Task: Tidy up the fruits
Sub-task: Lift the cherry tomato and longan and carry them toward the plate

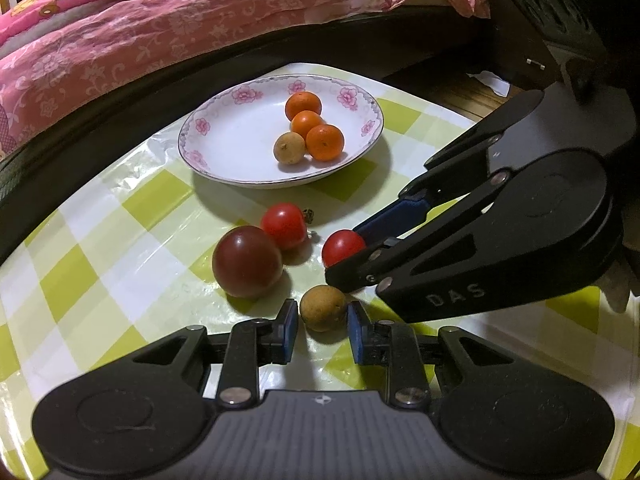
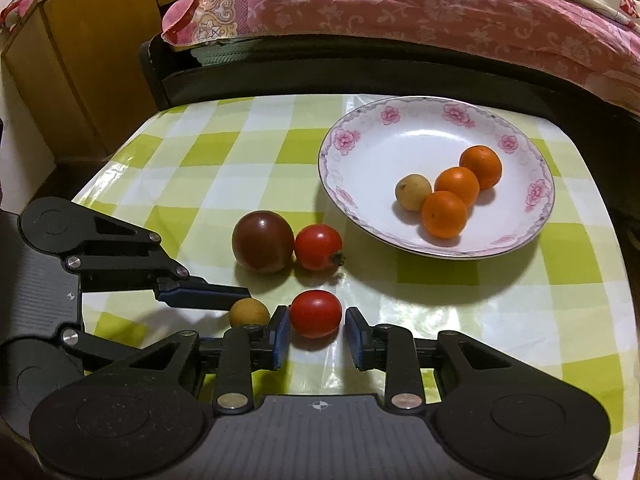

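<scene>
Left wrist view: the left gripper (image 1: 323, 322) stands apart around a brown longan (image 1: 323, 308) on the checked tablecloth (image 1: 120, 240). Right wrist view: the right gripper (image 2: 316, 330) stands apart around a red tomato (image 2: 316, 313), with gaps either side; the plate (image 2: 360, 152) holds three oranges.

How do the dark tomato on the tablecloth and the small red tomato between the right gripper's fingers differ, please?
The dark tomato is deep maroon-brown; the red tomato is bright red. The dark tomato looks clearly larger than the red tomato. The dark tomato lies outside both grippers, touching another red tomato; the red tomato sits between the fingers of the open right gripper. Both are round, glossy, and rest on the checked tablecloth, not on the plate.
</scene>
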`<state>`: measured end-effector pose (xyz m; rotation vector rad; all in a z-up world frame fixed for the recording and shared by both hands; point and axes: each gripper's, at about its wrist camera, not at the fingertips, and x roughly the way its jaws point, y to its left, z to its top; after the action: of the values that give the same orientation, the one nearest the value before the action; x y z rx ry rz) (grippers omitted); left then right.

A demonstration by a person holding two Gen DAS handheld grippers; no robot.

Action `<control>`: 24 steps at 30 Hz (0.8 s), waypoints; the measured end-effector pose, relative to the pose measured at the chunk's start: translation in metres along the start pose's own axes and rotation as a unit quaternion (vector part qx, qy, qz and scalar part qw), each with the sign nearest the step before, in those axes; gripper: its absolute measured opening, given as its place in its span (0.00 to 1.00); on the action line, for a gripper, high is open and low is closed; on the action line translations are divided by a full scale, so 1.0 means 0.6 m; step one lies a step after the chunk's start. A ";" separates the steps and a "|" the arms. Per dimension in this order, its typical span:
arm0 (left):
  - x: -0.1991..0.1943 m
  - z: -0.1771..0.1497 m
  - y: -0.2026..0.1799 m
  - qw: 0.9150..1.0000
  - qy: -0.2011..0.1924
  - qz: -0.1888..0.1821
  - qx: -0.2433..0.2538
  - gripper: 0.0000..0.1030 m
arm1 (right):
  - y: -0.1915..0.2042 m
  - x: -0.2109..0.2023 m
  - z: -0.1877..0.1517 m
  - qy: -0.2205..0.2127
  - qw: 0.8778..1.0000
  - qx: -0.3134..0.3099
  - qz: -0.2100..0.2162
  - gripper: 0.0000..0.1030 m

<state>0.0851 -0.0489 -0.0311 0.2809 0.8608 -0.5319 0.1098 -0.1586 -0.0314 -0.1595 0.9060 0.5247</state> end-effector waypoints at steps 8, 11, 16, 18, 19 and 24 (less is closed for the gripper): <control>-0.002 0.004 0.003 1.000 -0.001 -0.003 -0.006 0.32 | -0.002 0.004 0.002 0.004 1.000 0.006 -0.001 0.23; -0.002 0.005 0.003 1.000 -0.001 -0.001 -0.006 0.32 | -0.011 -0.002 0.000 0.008 1.000 0.011 -0.010 0.23; 0.000 0.006 0.003 1.000 0.002 0.000 -0.004 0.32 | -0.021 -0.012 -0.002 0.014 1.000 0.012 -0.019 0.23; 0.002 0.005 0.001 1.000 0.003 0.001 -0.001 0.32 | -0.021 -0.014 -0.005 0.019 1.000 0.004 -0.022 0.23; 0.002 0.005 0.001 1.000 0.003 0.001 -0.001 0.32 | -0.021 -0.015 -0.006 0.019 0.999 0.003 -0.025 0.23; 0.002 0.004 0.001 1.000 0.001 0.001 -0.003 0.33 | -0.022 -0.014 -0.006 0.019 0.999 0.001 -0.026 0.24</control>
<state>0.0876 -0.0500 -0.0307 0.2764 0.8638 -0.5274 0.1094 -0.1742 -0.0280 -0.1922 0.9371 0.4736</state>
